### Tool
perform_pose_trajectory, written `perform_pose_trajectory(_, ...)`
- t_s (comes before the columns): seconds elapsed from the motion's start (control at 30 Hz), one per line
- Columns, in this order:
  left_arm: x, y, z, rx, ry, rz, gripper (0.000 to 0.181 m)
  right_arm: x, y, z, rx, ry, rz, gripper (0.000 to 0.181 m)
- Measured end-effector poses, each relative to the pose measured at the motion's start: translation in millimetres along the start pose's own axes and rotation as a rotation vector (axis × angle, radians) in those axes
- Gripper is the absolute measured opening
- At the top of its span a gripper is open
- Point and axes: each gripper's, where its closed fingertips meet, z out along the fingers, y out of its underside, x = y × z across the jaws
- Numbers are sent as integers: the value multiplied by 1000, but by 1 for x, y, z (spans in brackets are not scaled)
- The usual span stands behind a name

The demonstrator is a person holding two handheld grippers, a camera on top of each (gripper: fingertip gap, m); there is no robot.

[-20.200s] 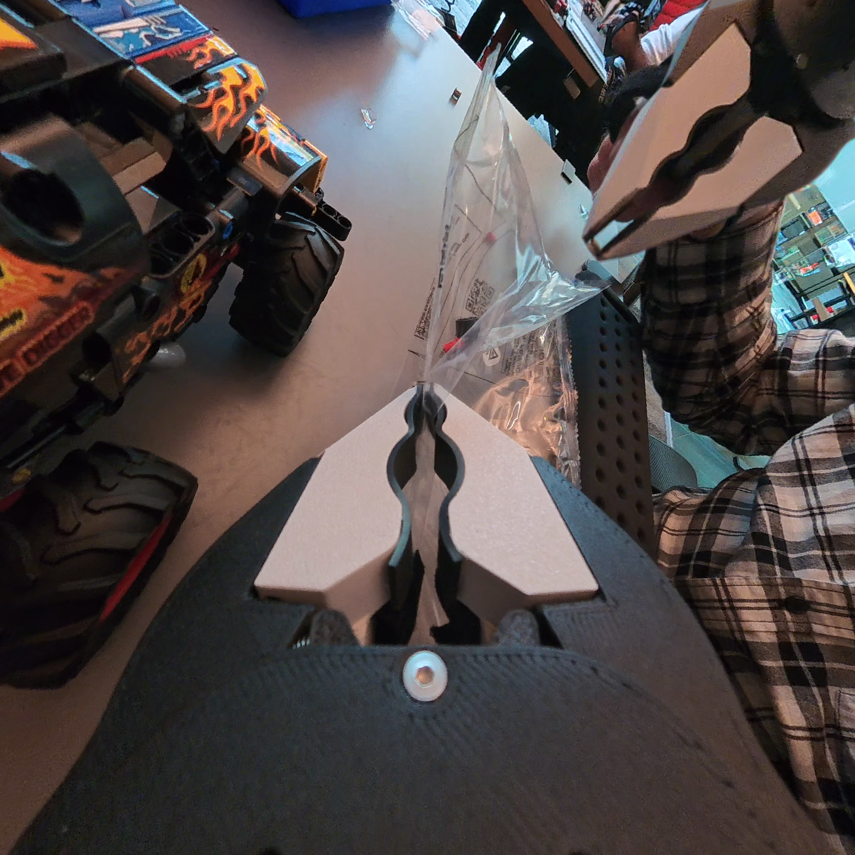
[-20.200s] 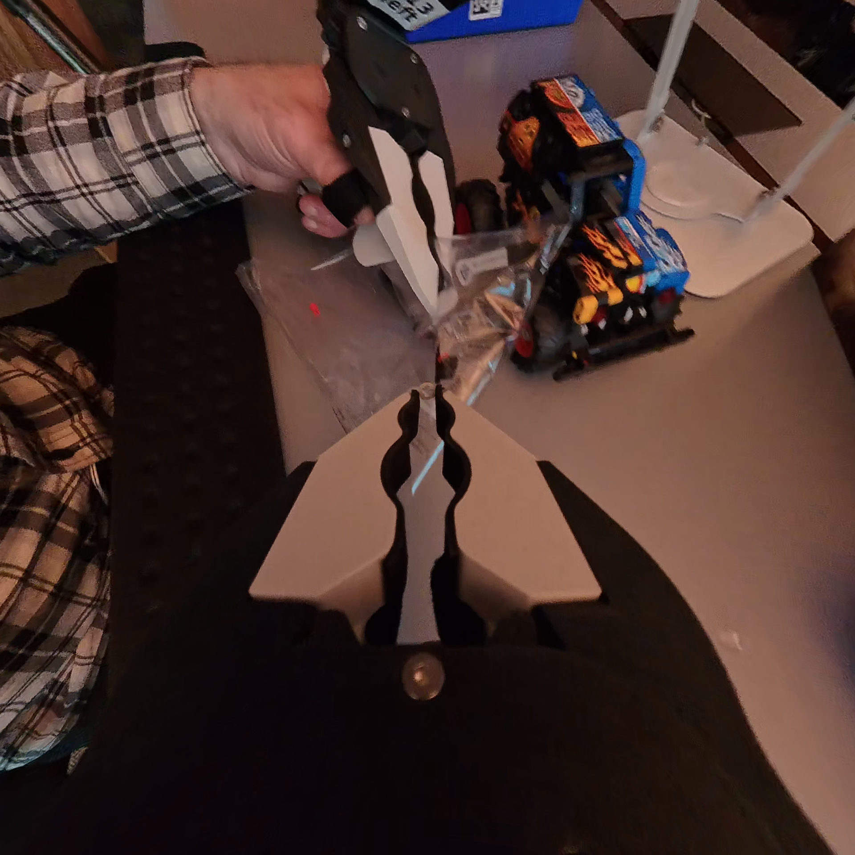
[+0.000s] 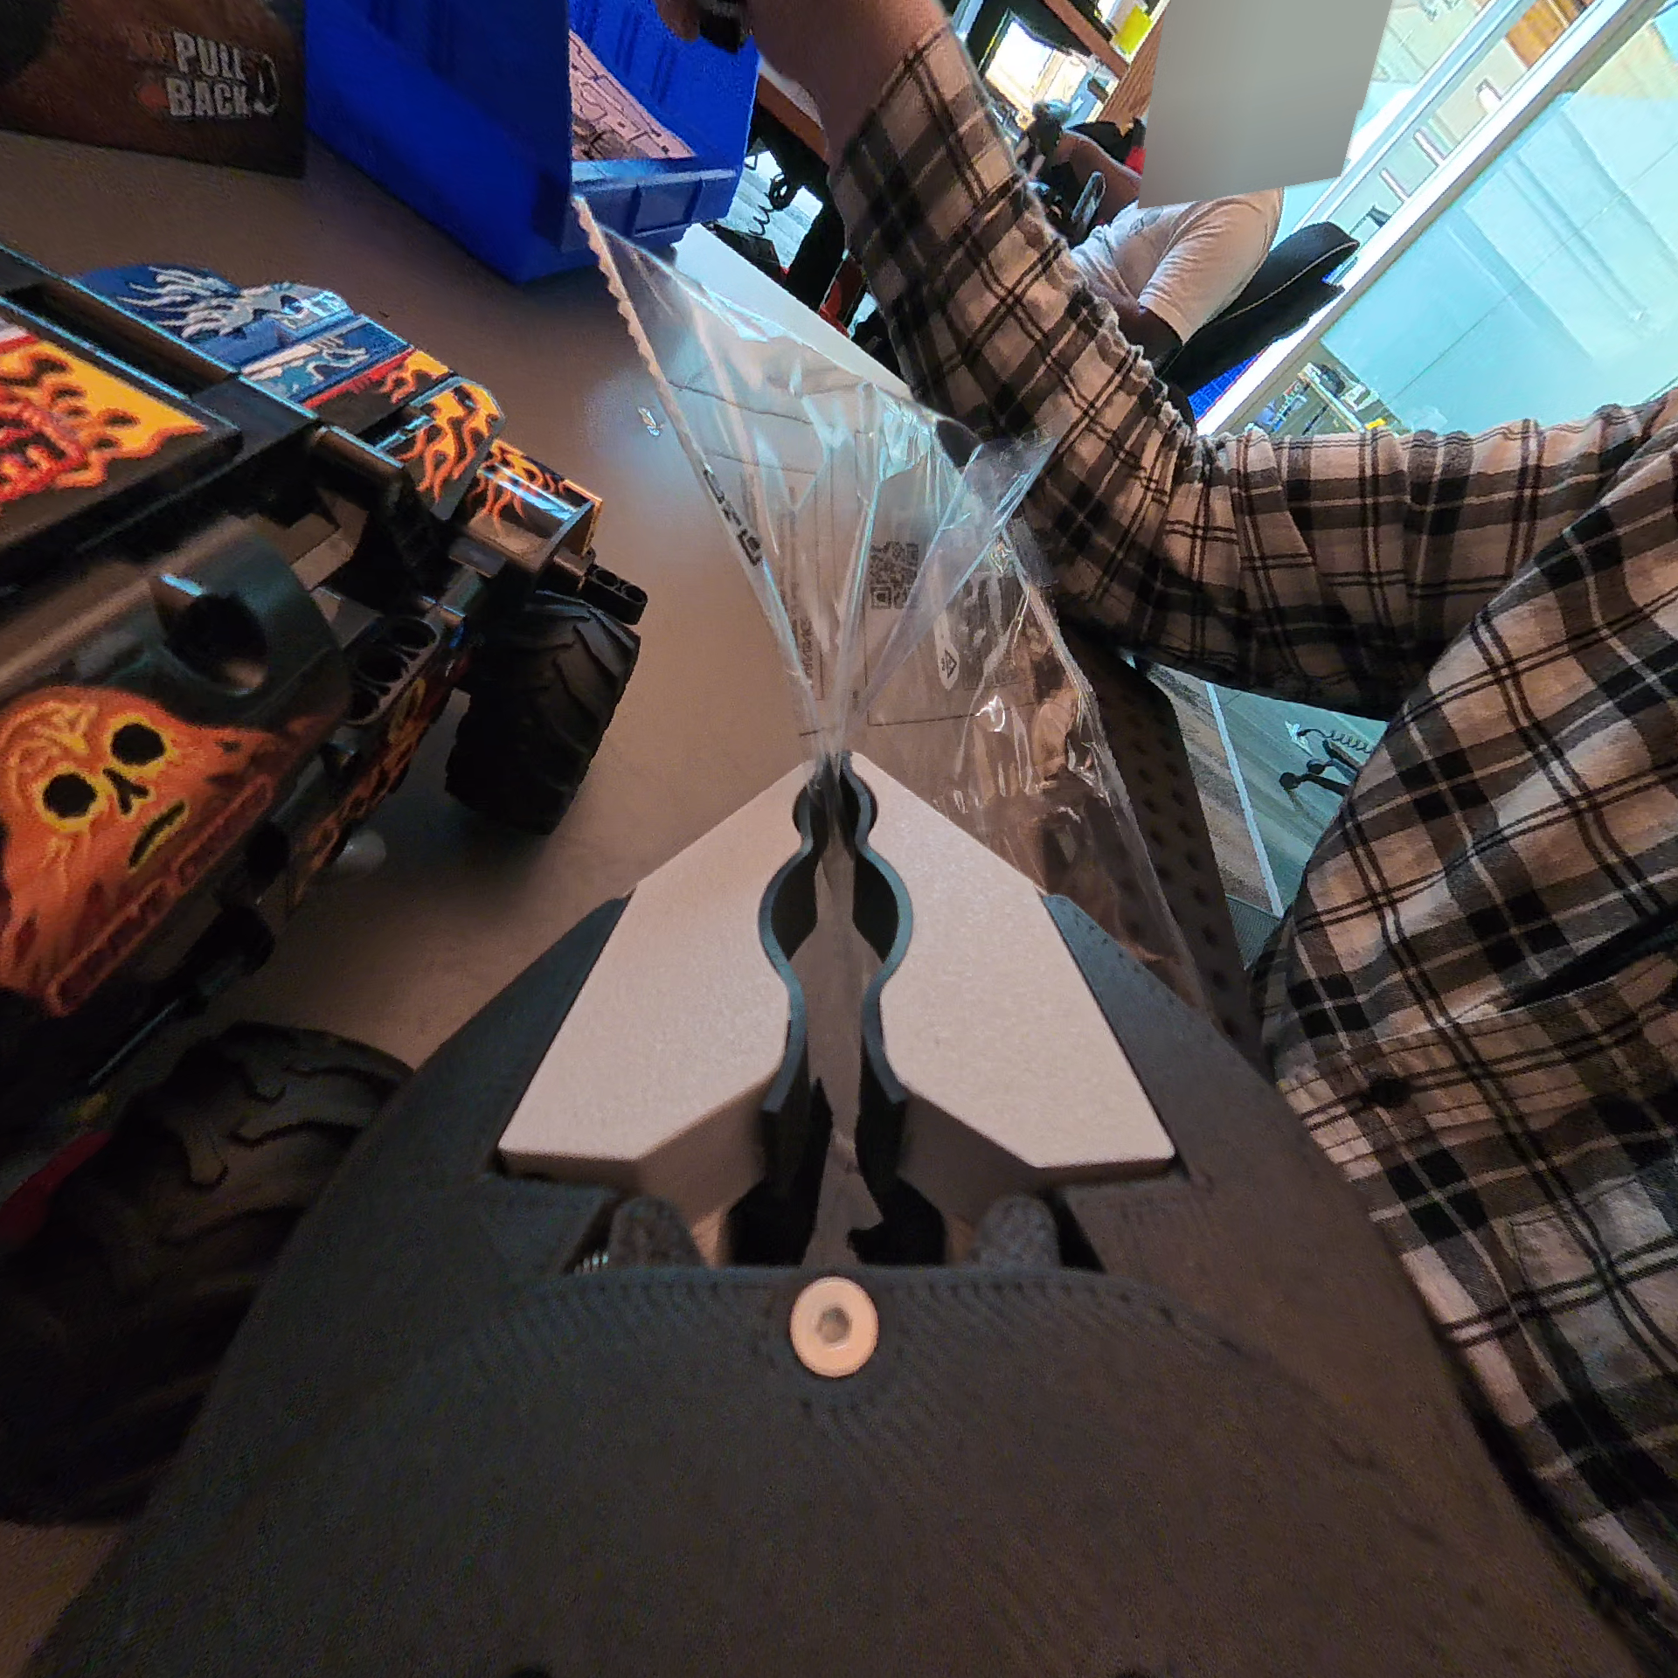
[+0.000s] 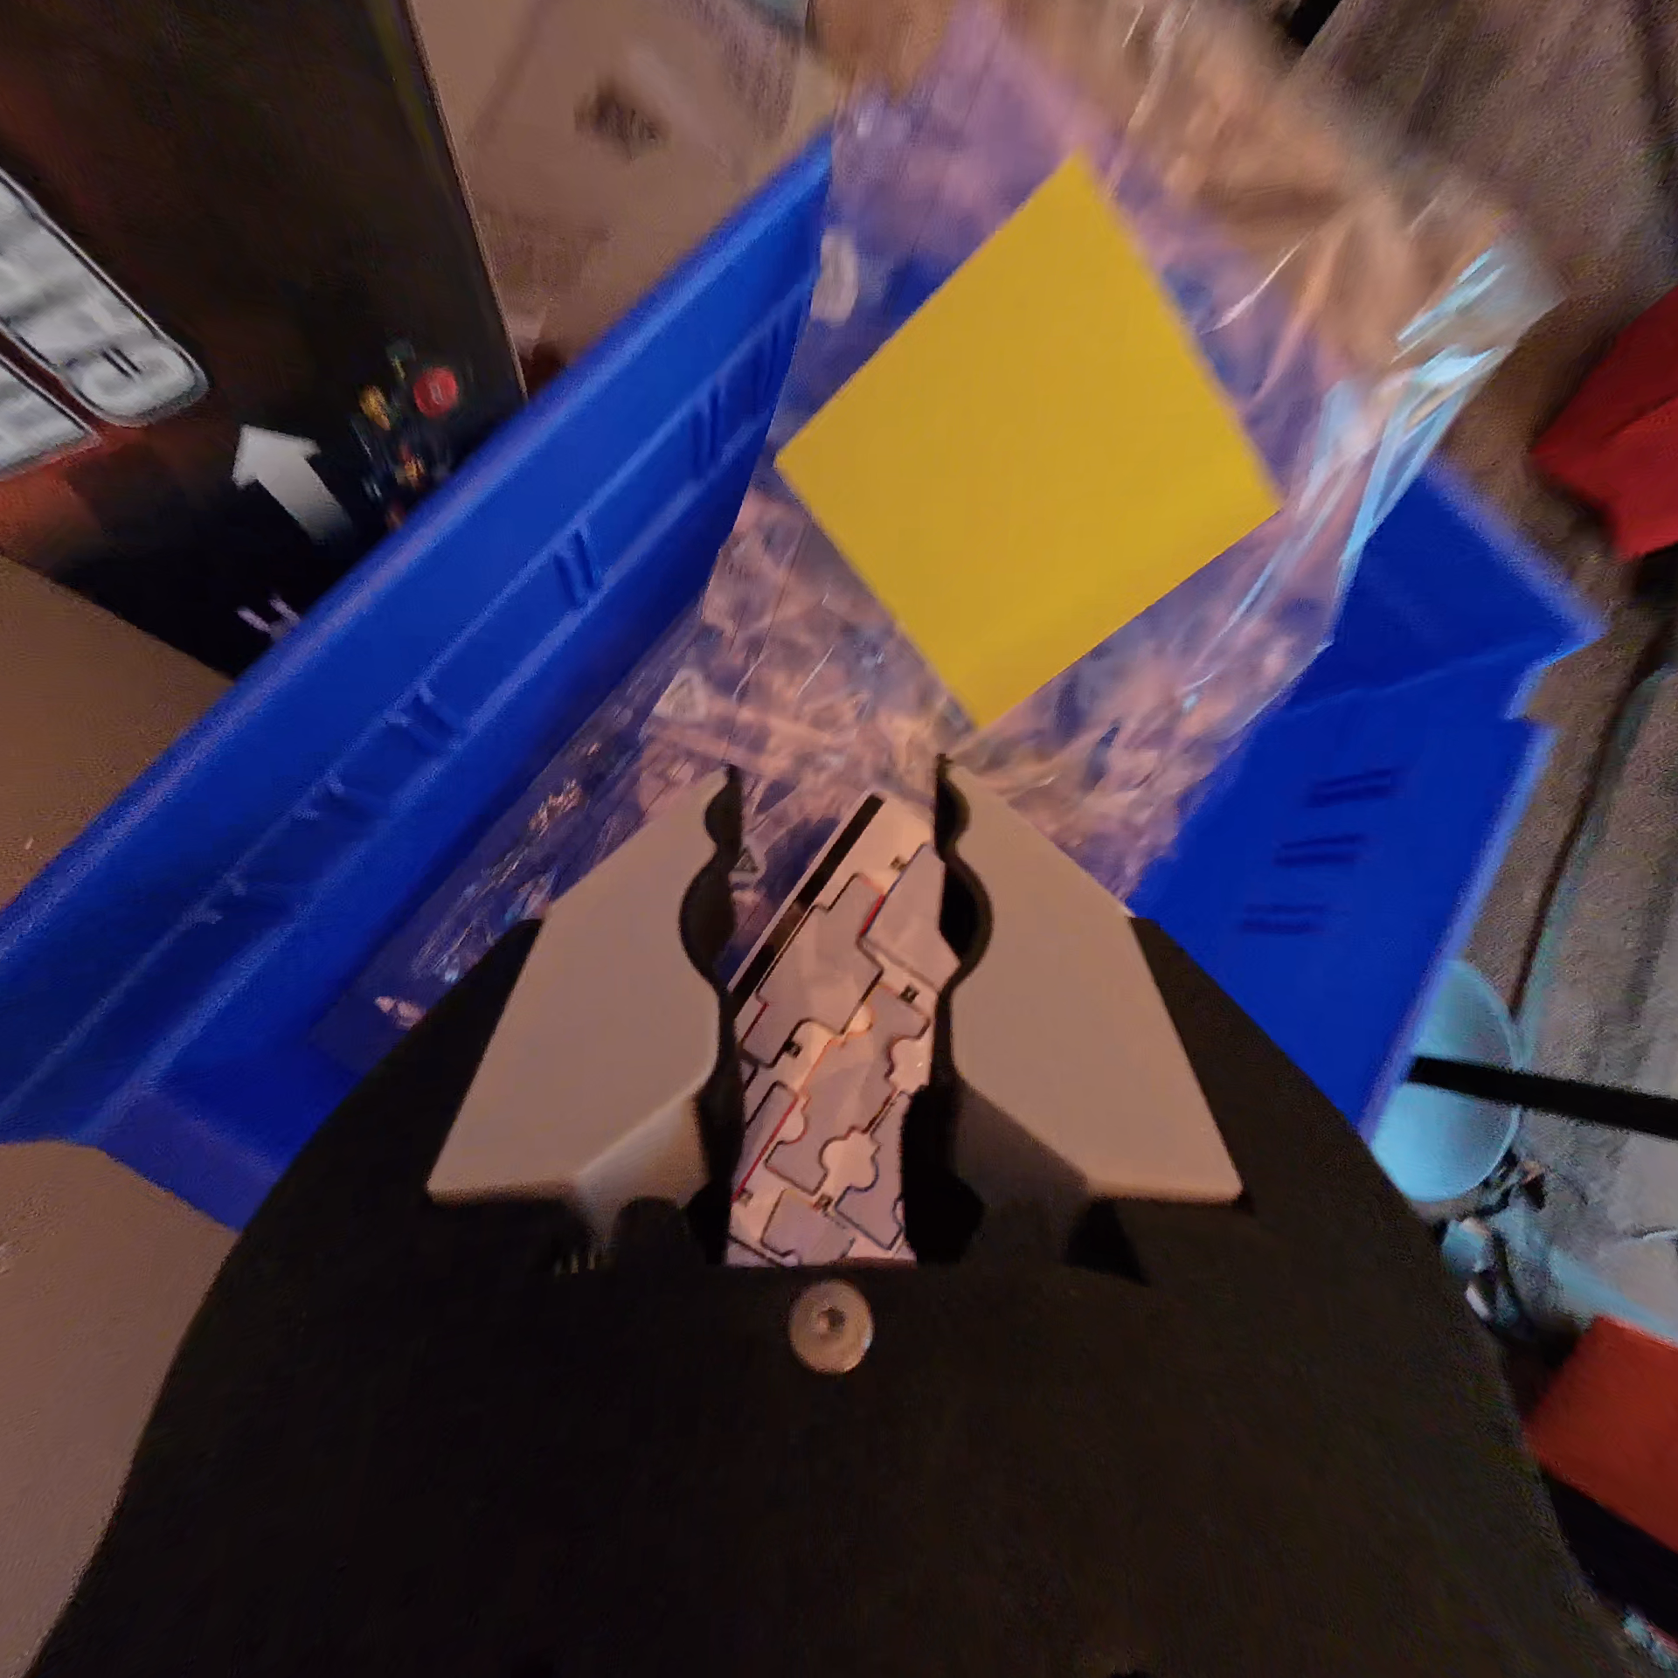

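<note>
My left gripper (image 3: 831, 781) is shut on the pinched corner of a clear plastic bag (image 3: 817, 454), which fans out upward above the grey table (image 3: 545, 363). A black brick-built monster truck (image 3: 227, 590) with flame and skull stickers stands just to its left. My right gripper (image 4: 835, 781) is open and hovers over a blue bin (image 4: 409, 726). A crumpled clear bag (image 4: 817, 654) with a yellow square (image 4: 1026, 436) lies in the bin. A sheet of grey sticker shapes (image 4: 835, 1044) shows between the open fingers, not gripped. This view is blurred.
The blue bin (image 3: 436, 118) stands at the back of the table beside a dark toy box (image 3: 154, 82), which also shows in the right wrist view (image 4: 227, 318). A plaid sleeve (image 3: 999, 300) reaches over the bin. The table edge runs on the right. Red objects (image 4: 1625, 436) lie on the floor.
</note>
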Motion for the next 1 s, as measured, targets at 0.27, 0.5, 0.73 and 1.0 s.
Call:
perform_pose_trajectory(0.27, 1, 2, 1, -5, 7, -2, 0, 31, -42, 33, 84, 97, 41, 75)
perform_pose_trajectory(0.5, 3, 2, 2, -6, 15, 0, 0, 16, 13, 84, -267, -14, 11, 39)
perform_pose_trajectory(0.73, 6, 2, 4, -11, 27, 10, 0, 6, 11, 54, -301, -92, 94, 43)
perform_pose_trajectory(1.0, 10, -5, 1, 21, 15, 31, 0, -19, -38, -52, -19, -54, 31, 60)
